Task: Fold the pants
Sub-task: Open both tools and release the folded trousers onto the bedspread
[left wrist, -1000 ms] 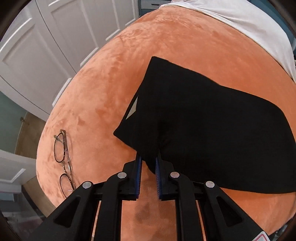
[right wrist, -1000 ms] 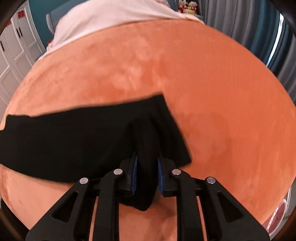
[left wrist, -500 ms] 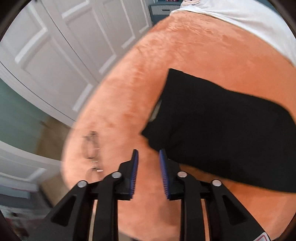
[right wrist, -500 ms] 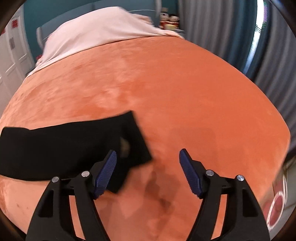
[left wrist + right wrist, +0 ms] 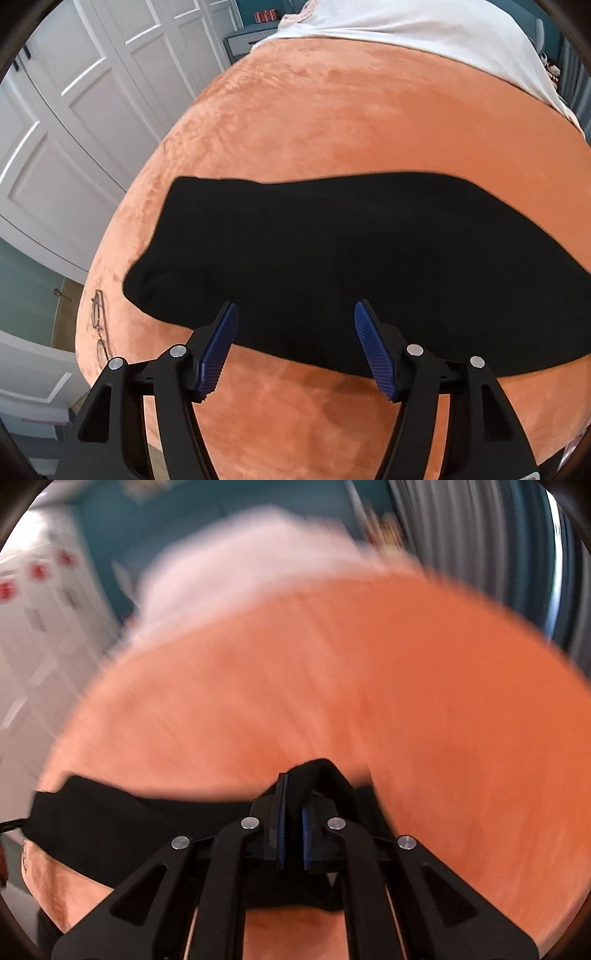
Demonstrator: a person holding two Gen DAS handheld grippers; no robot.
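An orange plush bedspread covers the bed, filling both views. Nearest the left camera, the left gripper hangs with its blue-padded jaws spread wide and nothing between them, just over the near edge of the black pants — a long dark band lying flat across the spread. Off to the left near the bed's edge lie eyeglasses. Beyond the pants a white sheet lies at the far end, with white panelled wardrobe doors alongside. The right view is blurred — the right gripper is clamped on a raised fold of the pants.
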